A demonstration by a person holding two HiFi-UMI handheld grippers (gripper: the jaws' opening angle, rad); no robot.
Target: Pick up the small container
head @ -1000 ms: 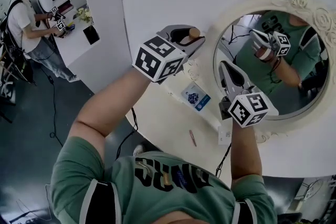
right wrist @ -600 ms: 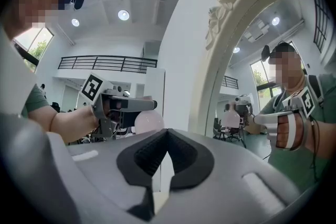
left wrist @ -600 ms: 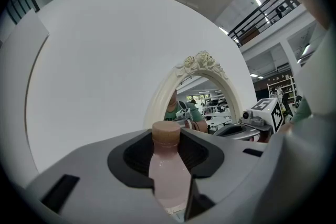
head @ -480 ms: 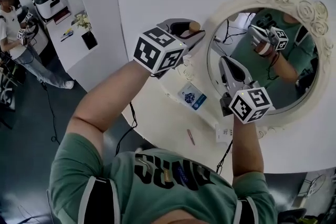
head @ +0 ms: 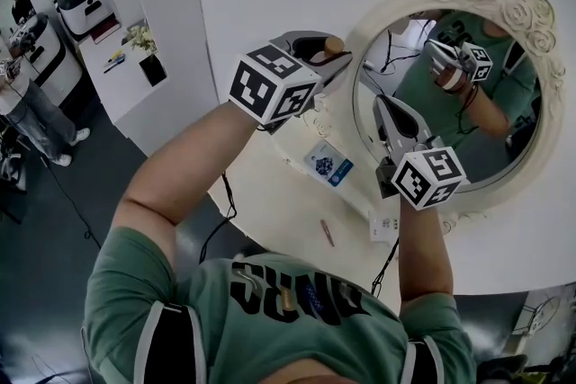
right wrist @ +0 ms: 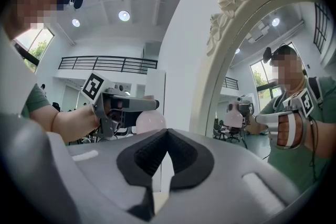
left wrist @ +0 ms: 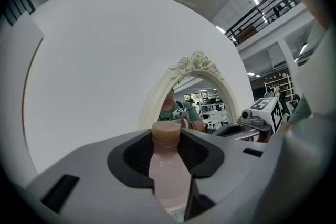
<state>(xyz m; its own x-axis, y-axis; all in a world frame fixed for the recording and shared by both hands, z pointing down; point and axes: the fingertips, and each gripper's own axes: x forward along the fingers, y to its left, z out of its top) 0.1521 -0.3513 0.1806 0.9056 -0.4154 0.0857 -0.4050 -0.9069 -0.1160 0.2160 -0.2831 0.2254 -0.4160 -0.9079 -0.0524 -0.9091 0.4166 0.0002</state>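
Head view: above the white counter (head: 268, 202), near its far edge and one oval mirror (head: 490, 148), the left hand-held gripper (head: 331, 60) and right hand-held gripper (head: 385, 111) hover apart. Left gripper view: jaws clamp the one small container (left wrist: 167, 165). Right gripper view: jaws together, empty.

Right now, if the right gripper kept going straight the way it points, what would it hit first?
Probably the white wall, just beside the ornate mirror frame. The right gripper aims at that strip, though depth is hard to judge.
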